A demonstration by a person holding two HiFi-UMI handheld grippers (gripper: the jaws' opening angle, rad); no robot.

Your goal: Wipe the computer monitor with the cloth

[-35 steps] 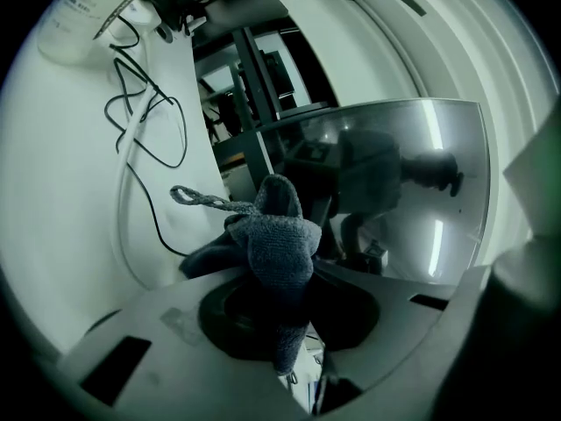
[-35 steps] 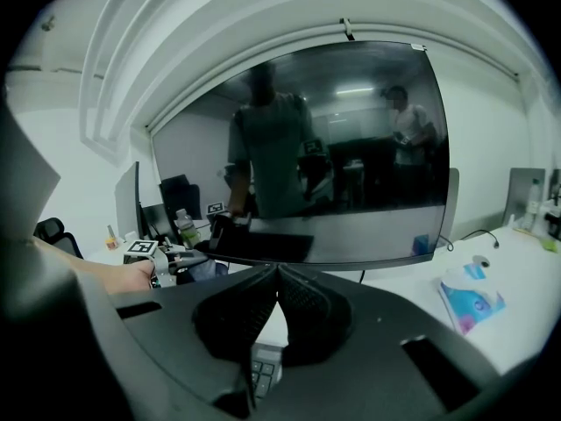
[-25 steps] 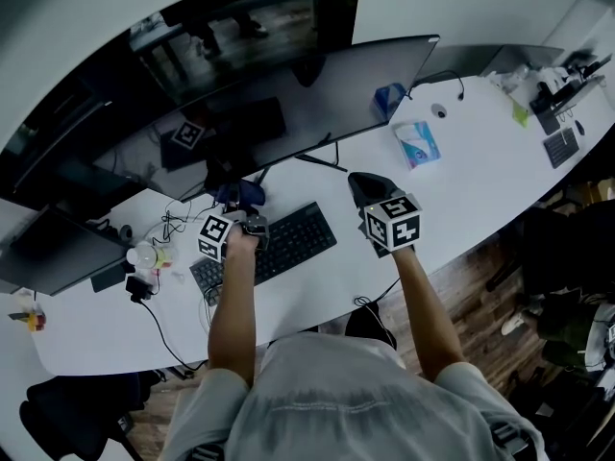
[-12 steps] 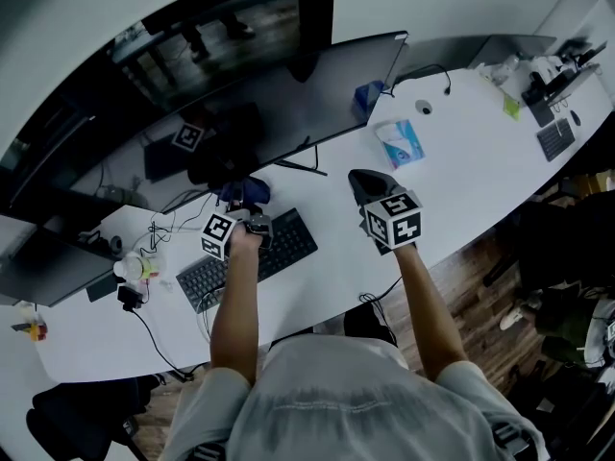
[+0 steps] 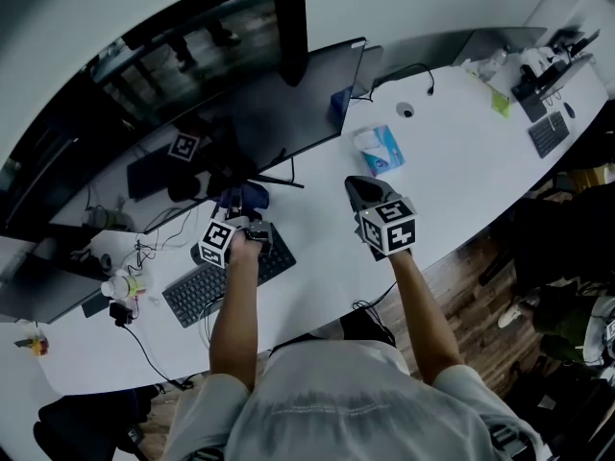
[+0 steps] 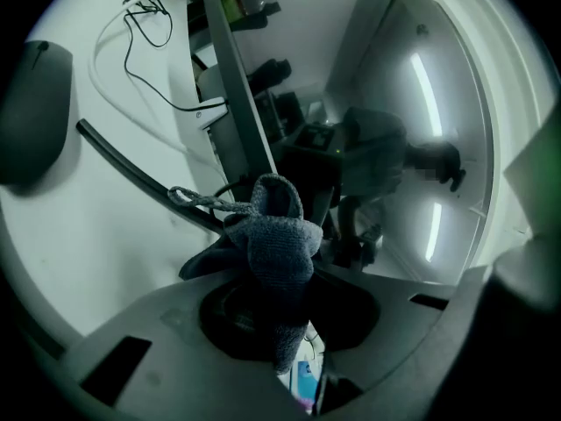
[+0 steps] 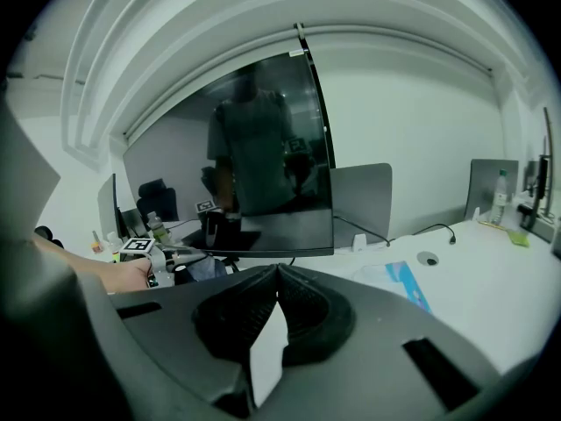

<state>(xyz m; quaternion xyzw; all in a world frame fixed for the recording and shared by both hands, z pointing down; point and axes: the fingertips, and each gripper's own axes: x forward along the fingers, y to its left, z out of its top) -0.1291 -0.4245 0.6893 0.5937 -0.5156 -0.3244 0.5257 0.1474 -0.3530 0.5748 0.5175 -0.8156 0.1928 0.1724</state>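
The wide dark monitor (image 5: 245, 113) stands at the back of the white desk (image 5: 452, 161). My left gripper (image 5: 248, 215) is shut on a blue-grey cloth (image 5: 240, 198), which hangs just below the screen's lower edge by the stand. In the left gripper view the bunched cloth (image 6: 279, 235) fills the jaws, with the screen (image 6: 386, 156) close ahead and a stand leg (image 6: 131, 174) to the left. My right gripper (image 5: 361, 192) hovers over the desk right of the keyboard, shut on nothing. It faces the monitor (image 7: 237, 174) from farther off.
A black keyboard (image 5: 216, 277) lies under my left arm, with cables and a small bottle (image 5: 125, 284) to its left. A tissue pack (image 5: 377, 150) and a blue box (image 5: 338, 104) sit right of the monitor. A mouse (image 6: 31, 112) rests near the stand.
The head view has swung, so the desk and monitor slid left in the picture. Both grippers keep about the same places relative to the keyboard and the screen.
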